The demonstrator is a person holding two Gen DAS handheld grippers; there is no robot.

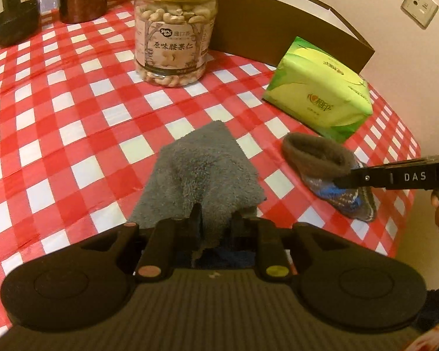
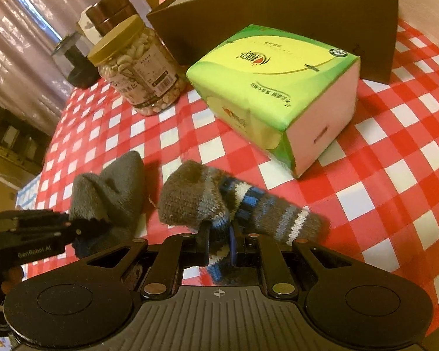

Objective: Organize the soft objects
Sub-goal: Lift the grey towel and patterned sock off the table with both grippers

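Observation:
A grey fluffy cloth [image 1: 203,169] lies on the red-checked tablecloth [image 1: 58,117]. My left gripper [image 1: 216,219] is shut on its near edge. The cloth also shows in the right wrist view [image 2: 108,196], with the left gripper [image 2: 85,228] at its near end. A striped knit sock [image 2: 219,201], brown, blue and white, lies to the cloth's right. My right gripper [image 2: 221,239] is shut on its middle. In the left wrist view the sock [image 1: 325,163] is held by the right gripper [image 1: 346,177] coming in from the right.
A green tissue pack [image 1: 319,90] lies just behind the sock. A brown cardboard box [image 1: 278,26], open on top, stands at the back. A cashew jar [image 1: 174,29] stands left of it, with dark containers [image 1: 14,20] further left. The table edge runs at the right.

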